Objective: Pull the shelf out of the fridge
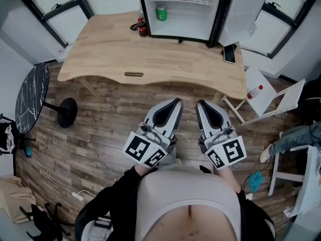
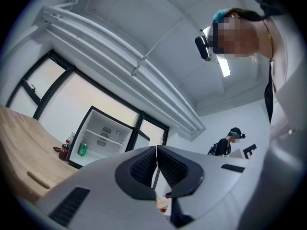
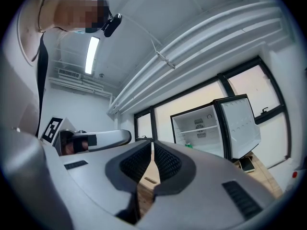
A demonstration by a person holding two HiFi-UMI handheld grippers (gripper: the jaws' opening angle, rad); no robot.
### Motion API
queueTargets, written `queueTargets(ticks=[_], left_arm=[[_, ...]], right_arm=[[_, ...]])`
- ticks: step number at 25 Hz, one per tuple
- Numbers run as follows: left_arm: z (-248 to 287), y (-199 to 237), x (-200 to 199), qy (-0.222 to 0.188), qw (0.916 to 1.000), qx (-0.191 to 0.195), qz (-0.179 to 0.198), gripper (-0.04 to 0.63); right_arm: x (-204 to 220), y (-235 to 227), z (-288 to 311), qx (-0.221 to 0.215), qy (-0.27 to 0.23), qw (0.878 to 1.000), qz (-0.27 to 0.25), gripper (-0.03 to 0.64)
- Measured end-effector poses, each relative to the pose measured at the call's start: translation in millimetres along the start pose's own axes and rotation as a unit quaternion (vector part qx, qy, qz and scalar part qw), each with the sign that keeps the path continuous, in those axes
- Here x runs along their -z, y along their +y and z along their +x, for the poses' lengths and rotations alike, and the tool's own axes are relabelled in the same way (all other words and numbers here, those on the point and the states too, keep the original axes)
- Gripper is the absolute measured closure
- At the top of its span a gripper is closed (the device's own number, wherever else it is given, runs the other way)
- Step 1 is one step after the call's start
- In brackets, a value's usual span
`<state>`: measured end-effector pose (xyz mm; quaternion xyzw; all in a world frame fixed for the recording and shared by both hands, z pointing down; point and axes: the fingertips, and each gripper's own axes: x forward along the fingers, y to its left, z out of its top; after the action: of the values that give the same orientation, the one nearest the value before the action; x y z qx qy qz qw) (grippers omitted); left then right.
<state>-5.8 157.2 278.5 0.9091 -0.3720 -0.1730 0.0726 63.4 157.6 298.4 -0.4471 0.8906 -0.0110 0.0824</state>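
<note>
White wire shelf (image 1: 180,0) sits inside open black mini fridge (image 1: 190,23)

Left tool (image 1: 176,102) and right tool (image 1: 200,104), both closed and empty, hover side by side, well apart from the fridge on the light wooden worktop (image 1: 115,49).

Worktop (image 1: 110,49): pale wood, smooth, matt, with visible grain. Floor (image 1: 100,124): rough-looking, weathered wood planks. Fridge (image 1: 173,26): smooth white plastic lining. Its shelf (image 1: 180,0) appears to be white coated wire. Left tool (image 1: 177,101) and right tool (image 1: 199,103): matt grey plastic shells with black ribbed pads (image 2: 143,167). Side table (image 1: 32,97): black marble-look top.
</note>
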Motion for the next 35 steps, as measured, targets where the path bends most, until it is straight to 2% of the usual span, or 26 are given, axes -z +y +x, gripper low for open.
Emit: queueTargets(ticks=[20,28,35], left_arm=[[125,149,-10,0.014,0.9991,0.038,-0.013,0.586],[147,199,-7,0.028,0.9984,0.047,-0.017,0.586],[156,215,-9,0.025,0.9984,0.046,-0.021,0.586]], right_arm=[[5,-102,157,0.053,-0.005,0.999,-0.004,0.578],[18,-118,203,0.072,-0.005,0.997,0.002,0.578],[19,-128,222,0.072,-0.001,0.997,0.000,0.578]])
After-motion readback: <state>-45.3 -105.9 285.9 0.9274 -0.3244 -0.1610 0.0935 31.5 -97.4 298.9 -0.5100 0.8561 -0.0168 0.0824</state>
